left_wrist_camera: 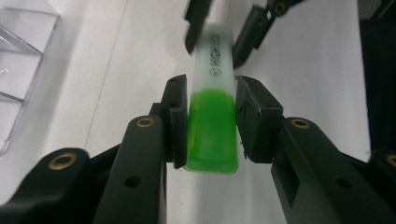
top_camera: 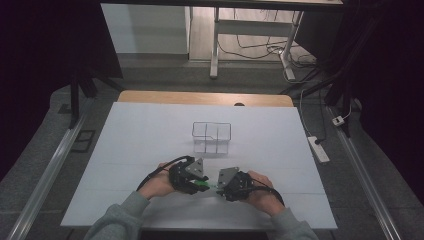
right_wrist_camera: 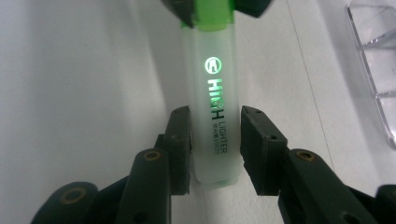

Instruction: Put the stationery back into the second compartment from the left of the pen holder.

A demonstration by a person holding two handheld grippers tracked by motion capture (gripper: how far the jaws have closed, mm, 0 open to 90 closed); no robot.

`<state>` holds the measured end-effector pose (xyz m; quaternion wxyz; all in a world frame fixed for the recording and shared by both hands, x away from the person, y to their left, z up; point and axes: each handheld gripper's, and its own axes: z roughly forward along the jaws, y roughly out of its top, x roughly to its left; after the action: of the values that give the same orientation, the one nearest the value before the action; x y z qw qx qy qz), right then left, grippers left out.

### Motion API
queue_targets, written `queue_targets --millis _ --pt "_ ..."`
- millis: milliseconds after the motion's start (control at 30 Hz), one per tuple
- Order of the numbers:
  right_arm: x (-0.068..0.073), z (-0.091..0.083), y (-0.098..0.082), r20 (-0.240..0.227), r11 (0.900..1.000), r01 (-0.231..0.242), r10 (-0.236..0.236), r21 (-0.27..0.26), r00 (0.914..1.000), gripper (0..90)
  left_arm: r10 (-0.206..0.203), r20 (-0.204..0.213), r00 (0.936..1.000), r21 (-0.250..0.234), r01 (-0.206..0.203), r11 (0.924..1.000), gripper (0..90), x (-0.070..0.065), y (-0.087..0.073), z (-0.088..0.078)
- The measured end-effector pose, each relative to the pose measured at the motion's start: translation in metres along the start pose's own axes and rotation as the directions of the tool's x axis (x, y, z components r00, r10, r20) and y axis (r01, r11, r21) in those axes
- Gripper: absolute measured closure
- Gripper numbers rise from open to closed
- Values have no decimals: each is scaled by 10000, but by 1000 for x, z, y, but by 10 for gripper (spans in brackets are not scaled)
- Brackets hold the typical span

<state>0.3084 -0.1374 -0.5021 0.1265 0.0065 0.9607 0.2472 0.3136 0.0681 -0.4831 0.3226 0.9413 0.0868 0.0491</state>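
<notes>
Near the table's (top_camera: 125, 150) front edge, the left gripper (top_camera: 199, 186) clamps the highlighter's (top_camera: 206, 187) green cap (left_wrist_camera: 211, 130). The right gripper (top_camera: 223, 190) brackets its white barrel (right_wrist_camera: 212, 121), one pad touching, the other barely apart. Farther back, mid-table, stands a clear divided box (top_camera: 211, 137).

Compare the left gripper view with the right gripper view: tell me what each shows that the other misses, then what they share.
Left gripper view alone: the left gripper, its jaws shut on the highlighter's green cap, with the cap's closed end facing the camera.

Right gripper view alone: the right gripper, its jaws set around the highlighter's pale barrel, whose printed lettering reads "HIGH LIGHTER".

Both: the same highlighter held between the two grippers over the white table, and part of the clear plastic organizer at the picture's edge.
</notes>
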Motion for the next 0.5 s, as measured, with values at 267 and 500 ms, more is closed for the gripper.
queue_targets --millis 267,500 --pt "-9 -6 -8 -204 9913 -998 984 -863 9949 662 -1123 -800 9905 -798 1059 9912 448 7 -6 -9" --pt "-16 -16 -15 103 9710 -1823 1861 -1544 9825 661 -2474 -1072 9630 -1959 2235 9548 317 11 -18 -20"
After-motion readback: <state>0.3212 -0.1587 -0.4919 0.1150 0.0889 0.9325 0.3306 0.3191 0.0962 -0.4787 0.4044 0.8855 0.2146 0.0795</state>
